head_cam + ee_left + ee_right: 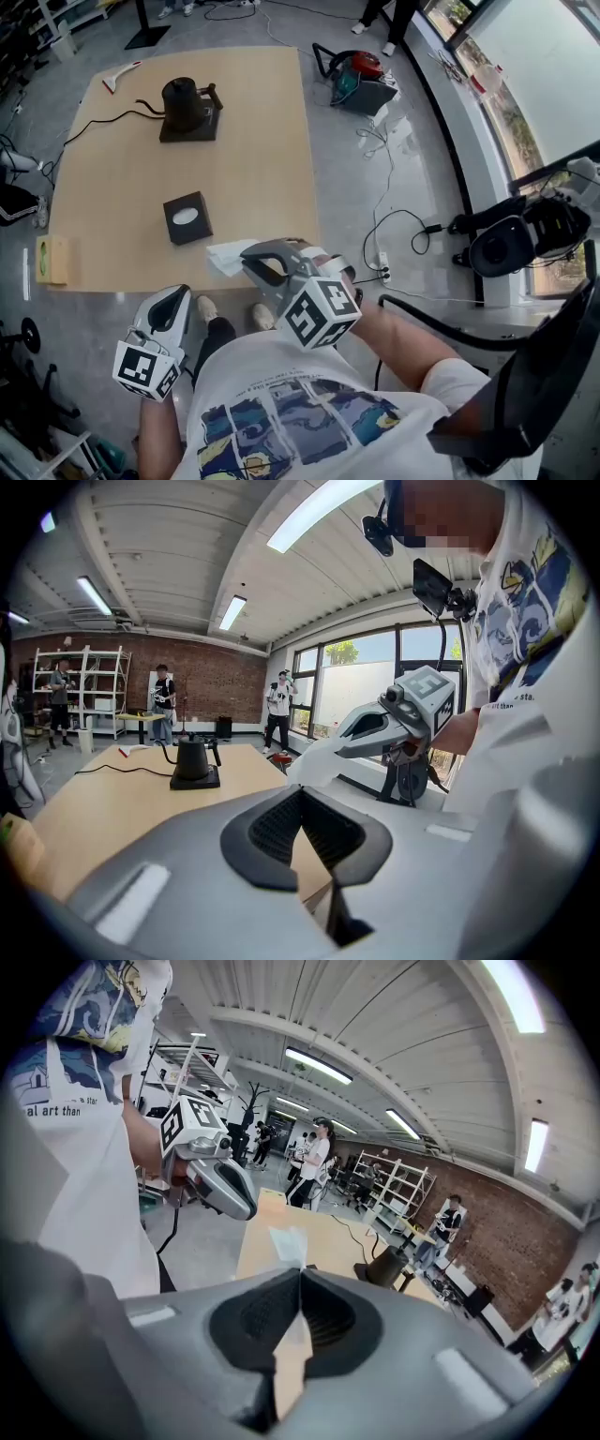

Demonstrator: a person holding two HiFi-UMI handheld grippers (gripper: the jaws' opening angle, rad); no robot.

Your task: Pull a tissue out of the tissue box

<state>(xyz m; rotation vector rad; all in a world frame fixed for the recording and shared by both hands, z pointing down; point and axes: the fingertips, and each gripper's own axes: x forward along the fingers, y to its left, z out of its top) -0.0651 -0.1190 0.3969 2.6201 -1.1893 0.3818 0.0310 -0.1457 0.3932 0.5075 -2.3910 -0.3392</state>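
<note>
Right gripper (247, 254): pinches a tissue (223, 257) between closed jaws; holds it over the table's (272, 141) near edge, clear of the box (187, 217), just to that box's near right; shows in its own view white paper poking out past the pads; left gripper (178, 298): sits shut, nothing between the jaws; hangs off the table's near edge by the person's (309, 422) left side, apart from the tissue; box: lies dark and square on the wood, well inside the edge, oval slot up with white showing in it; touches neither tool; further back: black kettle (185, 101) on its base, cord (103, 120) trailing toward the table's left edge; beyond the table's right edge: grey floor (347, 169) with loose cables.
</note>
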